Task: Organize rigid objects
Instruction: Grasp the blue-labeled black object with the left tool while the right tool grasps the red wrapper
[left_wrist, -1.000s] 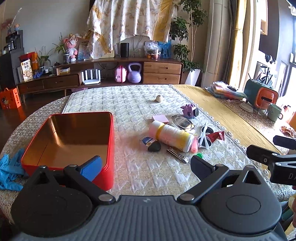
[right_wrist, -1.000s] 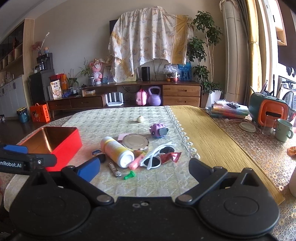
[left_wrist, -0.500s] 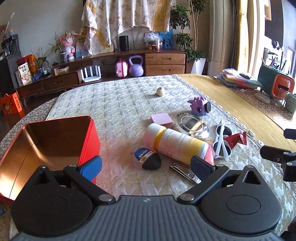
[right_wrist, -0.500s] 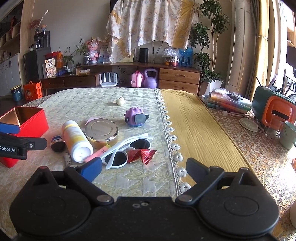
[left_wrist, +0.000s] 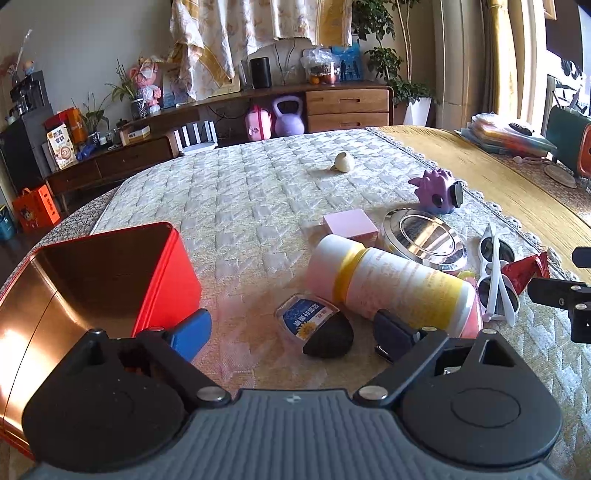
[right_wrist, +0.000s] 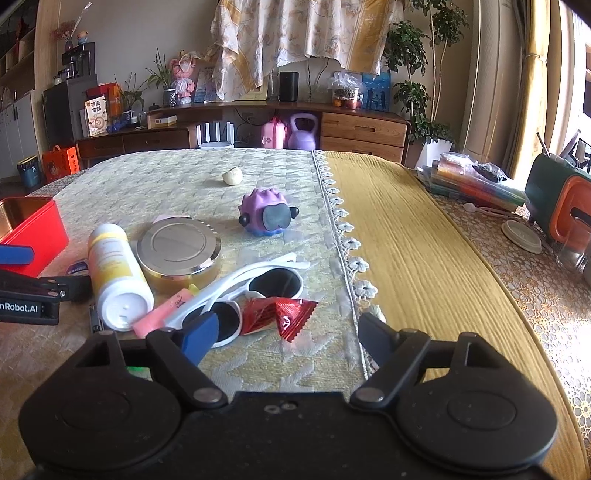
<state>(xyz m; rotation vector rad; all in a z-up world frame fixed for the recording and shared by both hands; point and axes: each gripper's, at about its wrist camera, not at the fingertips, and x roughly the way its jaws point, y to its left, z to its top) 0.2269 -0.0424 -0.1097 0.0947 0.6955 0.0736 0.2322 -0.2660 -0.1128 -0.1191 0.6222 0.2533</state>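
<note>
My left gripper (left_wrist: 291, 334) is open, low over the table, with a small black-and-blue case (left_wrist: 314, 325) between its fingers and a white-and-yellow bottle (left_wrist: 391, 282) lying by the right finger. An open red tin (left_wrist: 162, 273) stands at its left. My right gripper (right_wrist: 286, 338) is open just short of a red snack packet (right_wrist: 280, 314) and white sunglasses (right_wrist: 258, 286). A round metal tin (right_wrist: 179, 247), a purple toy (right_wrist: 264, 214) and a pink tube (right_wrist: 162, 314) lie nearby.
A pink box (left_wrist: 351, 223) and a small cream object (left_wrist: 343, 161) lie farther back on the quilted cloth. A yellow runner (right_wrist: 406, 258) covers the table's right part. Books (right_wrist: 476, 181) and an orange-and-green container (right_wrist: 561, 203) stand at the far right.
Both grippers have moved forward and lower toward the pile of objects. The left one swung right, away from the red tin. Both stayed open.
</note>
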